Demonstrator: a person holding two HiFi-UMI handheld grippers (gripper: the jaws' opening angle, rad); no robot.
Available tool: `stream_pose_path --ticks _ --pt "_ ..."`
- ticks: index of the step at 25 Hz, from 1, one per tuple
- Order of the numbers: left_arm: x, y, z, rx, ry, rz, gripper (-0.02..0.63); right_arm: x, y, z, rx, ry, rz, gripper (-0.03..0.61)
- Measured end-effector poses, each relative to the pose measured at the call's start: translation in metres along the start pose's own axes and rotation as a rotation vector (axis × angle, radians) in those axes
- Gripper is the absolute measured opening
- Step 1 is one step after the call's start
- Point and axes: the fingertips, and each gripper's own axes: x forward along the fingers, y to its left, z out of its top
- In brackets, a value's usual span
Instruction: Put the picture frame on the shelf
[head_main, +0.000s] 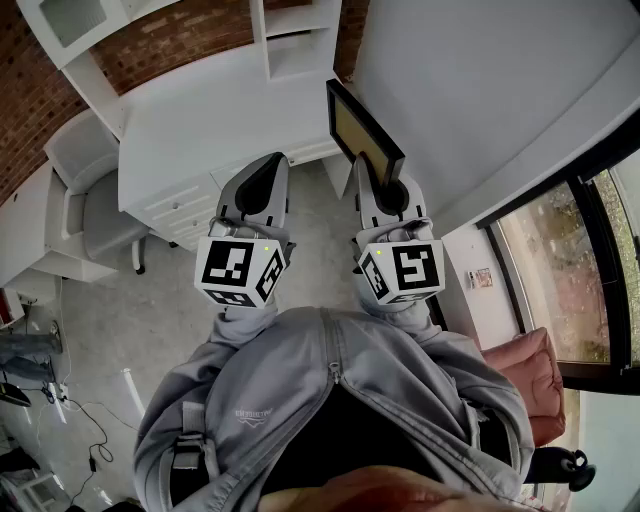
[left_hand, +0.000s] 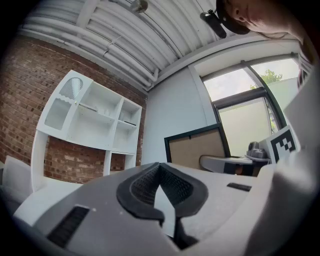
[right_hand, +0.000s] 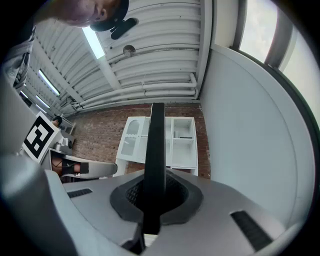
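A black-edged picture frame (head_main: 364, 134) with a tan face is held upright in the air, and my right gripper (head_main: 388, 192) is shut on its lower edge. The right gripper view shows the frame (right_hand: 154, 165) edge-on, rising from between the jaws. The left gripper view shows the frame (left_hand: 196, 148) to the right with its tan side showing. My left gripper (head_main: 262, 182) is shut with nothing in it, level with the right one and to its left. The white shelf unit (left_hand: 87, 121) with open compartments stands against the brick wall; the same shelf unit (right_hand: 172, 141) lies straight ahead behind the frame.
A white desk (head_main: 215, 110) with drawers stands below the shelf, a white chair (head_main: 85, 195) to its left. On the right are a pale wall (head_main: 480, 90) and a window (head_main: 560, 270). Cables lie on the grey floor (head_main: 90, 420) at the left.
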Motion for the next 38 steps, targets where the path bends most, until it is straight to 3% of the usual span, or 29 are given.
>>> stream_pose_path --ticks 9,22,38 --pt "0.005 0.008 0.001 0.017 -0.004 -0.037 0.008 0.007 -0.001 0.000 0.009 -0.015 -0.043 0.034" --pt "0.020 0.048 -0.023 -0.023 0.035 -0.064 0.008 0.040 0.001 -0.020 0.055 -0.008 -0.087 0.035" --pt "0.158 0.104 -0.028 -0.008 0.011 0.030 0.008 0.168 -0.087 -0.048 0.050 -0.026 0.000 0.035"
